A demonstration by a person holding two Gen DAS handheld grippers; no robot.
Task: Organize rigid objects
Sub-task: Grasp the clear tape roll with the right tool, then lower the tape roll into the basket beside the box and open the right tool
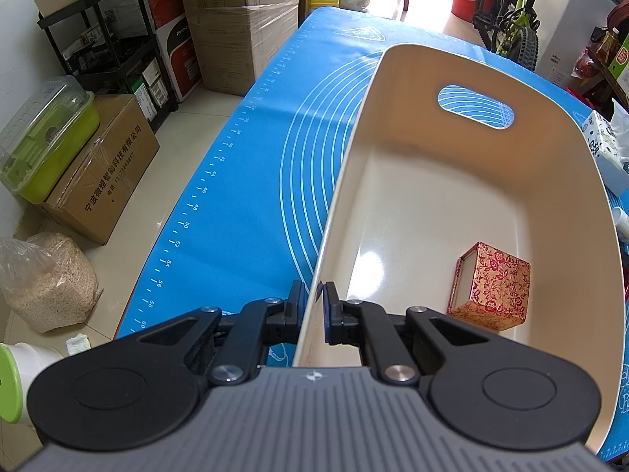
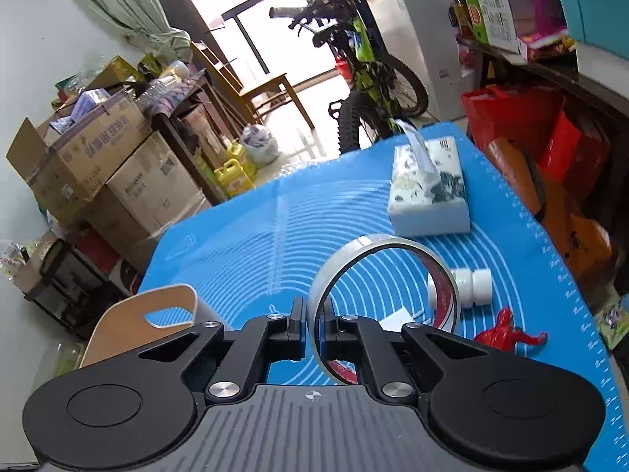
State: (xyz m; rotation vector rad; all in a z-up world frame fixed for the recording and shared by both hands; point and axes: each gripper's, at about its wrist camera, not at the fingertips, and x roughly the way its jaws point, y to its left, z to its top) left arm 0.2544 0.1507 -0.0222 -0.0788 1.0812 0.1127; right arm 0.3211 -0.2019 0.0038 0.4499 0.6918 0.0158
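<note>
A cream plastic bin (image 1: 558, 181) stands on the blue mat (image 1: 243, 196). My left gripper (image 1: 313, 303) is shut on the bin's near left wall. A red floral box (image 1: 491, 287) lies inside the bin. My right gripper (image 2: 313, 314) is shut on a roll of clear tape (image 2: 377, 244) and holds it above the mat (image 2: 251, 244). A white bottle (image 2: 473, 286) and a red toy figure (image 2: 507, 332) lie on the mat to the right. The bin's handle end (image 2: 177, 299) shows at the lower left of the right wrist view.
A tissue pack (image 2: 430, 192) lies at the mat's far right, also seen in the left wrist view (image 1: 605, 153). Cardboard boxes (image 1: 106, 165), a sack of grain (image 1: 51, 279) and a black cart (image 1: 106, 47) stand on the floor left. A bicycle (image 2: 365, 78) stands beyond the table.
</note>
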